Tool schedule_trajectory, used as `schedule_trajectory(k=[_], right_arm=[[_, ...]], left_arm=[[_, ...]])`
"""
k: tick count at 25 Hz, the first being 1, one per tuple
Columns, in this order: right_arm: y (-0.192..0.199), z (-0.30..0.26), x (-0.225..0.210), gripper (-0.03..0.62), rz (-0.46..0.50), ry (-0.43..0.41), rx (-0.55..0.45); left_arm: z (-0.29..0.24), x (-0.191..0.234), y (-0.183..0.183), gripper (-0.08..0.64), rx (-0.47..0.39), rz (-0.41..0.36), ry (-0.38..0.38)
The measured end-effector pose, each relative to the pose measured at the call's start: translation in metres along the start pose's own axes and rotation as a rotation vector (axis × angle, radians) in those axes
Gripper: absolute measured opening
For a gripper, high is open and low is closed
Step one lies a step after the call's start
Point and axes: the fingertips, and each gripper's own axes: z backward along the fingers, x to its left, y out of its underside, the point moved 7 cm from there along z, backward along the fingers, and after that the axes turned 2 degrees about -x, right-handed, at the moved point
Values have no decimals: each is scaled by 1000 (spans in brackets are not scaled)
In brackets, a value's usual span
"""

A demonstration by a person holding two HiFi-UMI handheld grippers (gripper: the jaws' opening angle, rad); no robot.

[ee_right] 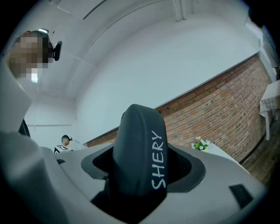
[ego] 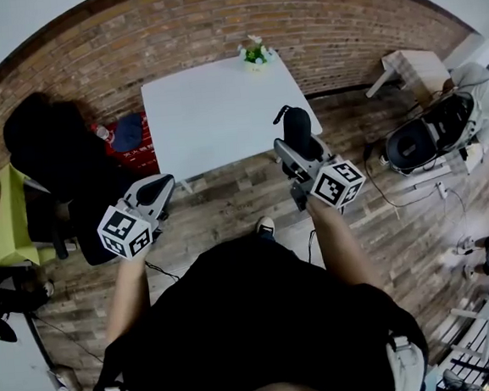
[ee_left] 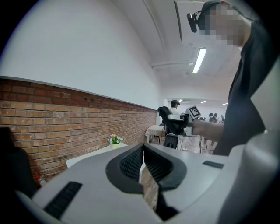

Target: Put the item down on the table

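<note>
My right gripper (ego: 293,137) is shut on a dark grey case (ego: 296,127) with "SHERY" printed in white (ee_right: 139,157); the case stands upright between the jaws and fills the middle of the right gripper view. It hangs over the wooden floor just off the near right corner of the white table (ego: 211,108). My left gripper (ego: 161,189) is shut with nothing between its ribbed pads (ee_left: 131,162), held near the table's front left corner. The white table (ee_left: 94,154) shows small in the left gripper view.
A small pot of flowers (ego: 255,54) stands at the table's far edge by the brick wall (ego: 213,27). A black chair (ego: 50,156) and red crate (ego: 134,145) sit left of the table. A stool (ego: 408,70) and equipment (ego: 431,136) crowd the right.
</note>
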Motion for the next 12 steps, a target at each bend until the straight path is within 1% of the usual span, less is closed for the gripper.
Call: schedule_trajectory(k=[7,12], right_arm=[[-3,-3,-23,356,-8,-8,17],[-4,-13,-39,356,-13,-22,33]], left_arm=[[-24,-3,3,12,24,12,-3],[-36,3,4,12,34,25,-23]])
